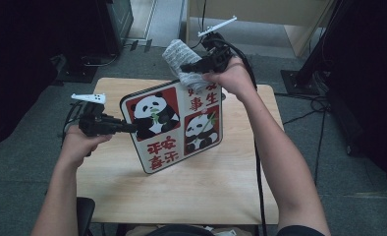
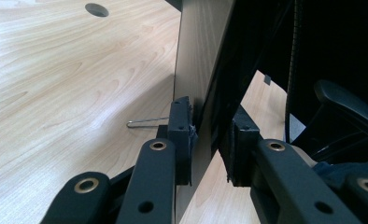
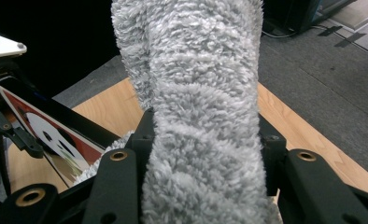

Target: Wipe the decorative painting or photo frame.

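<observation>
A panda-printed board (image 1: 174,125) with red panels and Chinese characters stands tilted on the wooden table (image 1: 221,182). My left gripper (image 1: 127,129) is shut on the board's left edge; in the left gripper view its pads (image 2: 181,135) pinch the thin board edge (image 2: 198,70). My right gripper (image 1: 194,66) is shut on a fluffy grey cloth (image 1: 184,61), held against the board's top right corner. In the right gripper view the cloth (image 3: 201,121) rises between the jaws, with the board (image 3: 56,140) at the lower left.
A cable hole (image 2: 97,9) sits in the tabletop, and a thin metal stand wire (image 2: 147,122) lies on the wood behind the board. Grey carpet (image 1: 329,162) surrounds the table. A black cable (image 1: 258,162) trails along the right forearm.
</observation>
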`<state>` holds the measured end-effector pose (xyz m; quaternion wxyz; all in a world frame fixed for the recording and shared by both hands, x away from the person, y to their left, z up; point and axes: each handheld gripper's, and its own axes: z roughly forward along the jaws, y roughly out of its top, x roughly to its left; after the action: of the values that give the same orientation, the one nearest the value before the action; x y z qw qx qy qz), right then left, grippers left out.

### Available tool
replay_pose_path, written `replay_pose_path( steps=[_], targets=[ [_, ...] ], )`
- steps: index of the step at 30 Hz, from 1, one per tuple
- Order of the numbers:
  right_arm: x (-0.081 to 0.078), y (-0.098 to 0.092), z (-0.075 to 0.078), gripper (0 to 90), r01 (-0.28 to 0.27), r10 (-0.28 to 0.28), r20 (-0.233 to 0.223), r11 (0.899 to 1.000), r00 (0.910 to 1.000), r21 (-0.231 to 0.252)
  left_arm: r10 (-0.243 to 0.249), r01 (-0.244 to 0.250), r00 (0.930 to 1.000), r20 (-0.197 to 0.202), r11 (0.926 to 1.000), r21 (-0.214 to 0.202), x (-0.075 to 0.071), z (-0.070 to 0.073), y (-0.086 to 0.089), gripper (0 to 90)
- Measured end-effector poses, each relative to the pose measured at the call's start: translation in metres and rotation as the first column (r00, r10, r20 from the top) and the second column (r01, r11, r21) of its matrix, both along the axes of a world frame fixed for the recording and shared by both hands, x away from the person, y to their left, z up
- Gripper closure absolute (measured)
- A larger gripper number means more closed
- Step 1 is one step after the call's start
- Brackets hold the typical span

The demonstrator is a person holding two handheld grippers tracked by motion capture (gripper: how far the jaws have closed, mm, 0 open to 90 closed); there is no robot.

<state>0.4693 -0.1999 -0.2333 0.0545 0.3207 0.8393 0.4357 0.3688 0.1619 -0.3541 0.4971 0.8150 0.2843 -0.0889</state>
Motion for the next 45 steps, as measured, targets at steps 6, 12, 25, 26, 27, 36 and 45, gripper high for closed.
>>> replay_pose_path(
  steps=[6,12,25,26,27,36,45],
  targets=[
    [0.002,-0.009,0.0,56.0,0.019,-0.019,-0.015,1.0,0.9997,0.006,0.001,-0.001,1.0,0.0,1.0,0.0,0.0,0.0,0.0,76.2],
    [0.005,-0.018,0.0,56.0,0.03,-0.03,-0.013,1.0,0.9994,0.004,-0.001,0.001,1.0,0.005,1.0,0.002,0.0,0.0,0.001,76.2],
    [0.008,-0.037,0.0,56.0,0.075,-0.075,-0.024,0.997,0.9969,0.006,0.001,-0.001,0.9999,0.011,1.0,0.003,-0.001,0.0,0.0,76.3],
    [0.008,-0.039,0.0,56.1,0.076,-0.075,-0.02,0.997,0.9969,0.008,0.0,-0.001,0.9999,0.012,1.0,0.004,-0.001,0.0,0.0,76.3],
    [0.008,-0.041,0.001,56.4,0.079,-0.079,-0.02,0.997,0.9967,0.008,0.001,-0.001,0.9999,0.012,1.0,0.004,-0.001,0.0,0.0,76.4],
    [0.009,-0.054,0.001,58.1,0.113,-0.112,-0.037,0.993,0.993,0.018,0.002,-0.002,0.9999,0.013,1.0,0.004,-0.001,0.0,0.001,76.4],
    [0.009,-0.063,0.004,59.7,0.149,-0.149,-0.054,0.989,0.9874,-0.001,0.004,-0.004,0.9999,0.014,1.0,0.001,0.0,0.0,0.001,76.4]
  ],
)
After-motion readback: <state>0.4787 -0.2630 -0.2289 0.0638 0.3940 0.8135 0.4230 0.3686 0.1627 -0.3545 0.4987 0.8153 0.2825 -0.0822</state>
